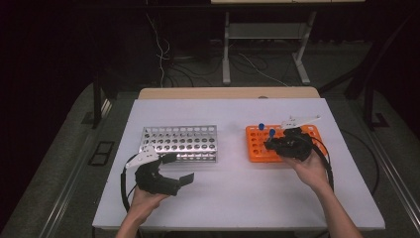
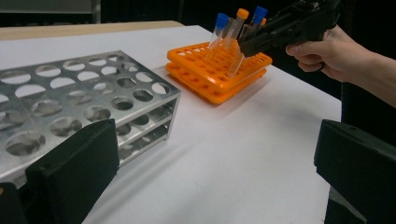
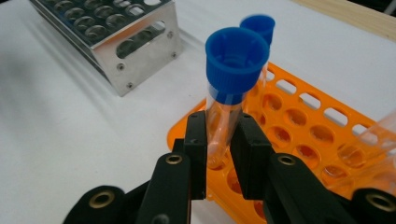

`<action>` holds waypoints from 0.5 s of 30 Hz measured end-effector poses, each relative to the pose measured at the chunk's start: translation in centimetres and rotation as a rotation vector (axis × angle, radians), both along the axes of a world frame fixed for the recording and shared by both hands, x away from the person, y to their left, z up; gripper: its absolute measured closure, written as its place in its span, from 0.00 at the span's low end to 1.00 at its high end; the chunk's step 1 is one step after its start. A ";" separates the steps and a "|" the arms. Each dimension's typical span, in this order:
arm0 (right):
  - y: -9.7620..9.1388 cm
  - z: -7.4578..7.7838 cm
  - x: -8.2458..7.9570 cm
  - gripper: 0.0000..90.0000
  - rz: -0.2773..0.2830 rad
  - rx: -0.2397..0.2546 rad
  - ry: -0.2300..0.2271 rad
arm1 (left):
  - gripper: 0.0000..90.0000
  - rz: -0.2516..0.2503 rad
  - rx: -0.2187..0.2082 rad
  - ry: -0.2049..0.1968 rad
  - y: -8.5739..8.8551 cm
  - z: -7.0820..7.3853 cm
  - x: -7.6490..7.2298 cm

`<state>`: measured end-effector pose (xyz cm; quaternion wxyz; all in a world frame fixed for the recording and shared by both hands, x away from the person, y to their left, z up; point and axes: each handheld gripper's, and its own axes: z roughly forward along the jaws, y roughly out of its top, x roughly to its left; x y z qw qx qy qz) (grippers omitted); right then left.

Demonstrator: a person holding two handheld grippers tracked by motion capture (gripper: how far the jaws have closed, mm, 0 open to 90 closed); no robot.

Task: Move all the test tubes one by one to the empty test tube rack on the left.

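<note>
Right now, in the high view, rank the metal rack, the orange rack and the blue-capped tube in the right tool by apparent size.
1. Metal rack, slightly larger.
2. Orange rack, partly hidden by the right tool, so close to call.
3. Blue-capped tube, far smallest.

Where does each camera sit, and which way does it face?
High view: above the person's side, looking forward and down on the table; both forearms show.
Left gripper view: rides the left gripper, faces the metal rack.
Right gripper view: rides the right gripper, faces its blue-capped tube.
All share the orange rack.
</note>
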<state>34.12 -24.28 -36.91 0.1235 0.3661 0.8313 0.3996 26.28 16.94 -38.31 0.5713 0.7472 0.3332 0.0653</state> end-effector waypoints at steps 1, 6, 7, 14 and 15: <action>0.0 0.0 0.0 0.85 0.000 0.000 0.000 | 0.00 -0.002 -0.003 0.001 0.0 0.1 0.1; 0.5 1.2 -0.2 0.85 0.044 0.013 0.009 | 0.00 -0.014 0.009 0.004 -0.2 0.6 0.6; 0.6 1.4 -0.2 0.85 0.054 0.014 0.008 | 0.00 -0.019 0.015 0.008 -0.3 0.7 0.9; 1.8 2.2 -0.4 0.85 0.105 0.019 0.012 | 0.00 -0.036 0.032 0.016 -0.7 1.3 1.7; 2.2 2.5 -0.4 0.85 0.125 0.021 0.015 | 0.00 -0.040 0.042 0.014 -0.9 1.5 2.0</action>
